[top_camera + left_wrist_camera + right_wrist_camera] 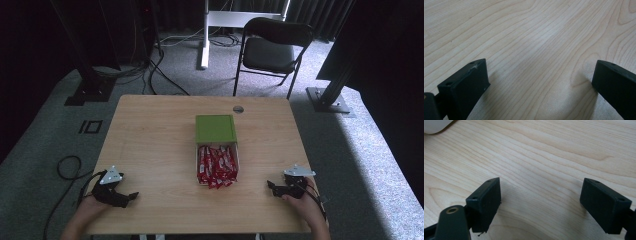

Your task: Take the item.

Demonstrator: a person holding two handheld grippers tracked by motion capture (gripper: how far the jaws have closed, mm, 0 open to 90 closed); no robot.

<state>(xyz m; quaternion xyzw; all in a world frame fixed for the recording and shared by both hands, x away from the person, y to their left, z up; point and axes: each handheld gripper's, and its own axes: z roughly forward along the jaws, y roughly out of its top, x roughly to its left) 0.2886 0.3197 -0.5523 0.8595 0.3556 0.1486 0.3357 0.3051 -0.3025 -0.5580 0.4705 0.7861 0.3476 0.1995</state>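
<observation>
Left tongs (131,196) near bench (150,150) front-left corner, jaws wide apart, nothing between, bare wood under them; right tongs (270,185) near front-right edge, jaws likewise spread and empty; white box (238,160) of red snack packets (216,165) mid-bench between both, well apart from each, green lid (215,128) touching its far end

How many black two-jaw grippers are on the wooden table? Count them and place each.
2. The left black two-jaw gripper rests near the wooden table's front left corner; the right black two-jaw gripper rests near its front right corner.
</observation>
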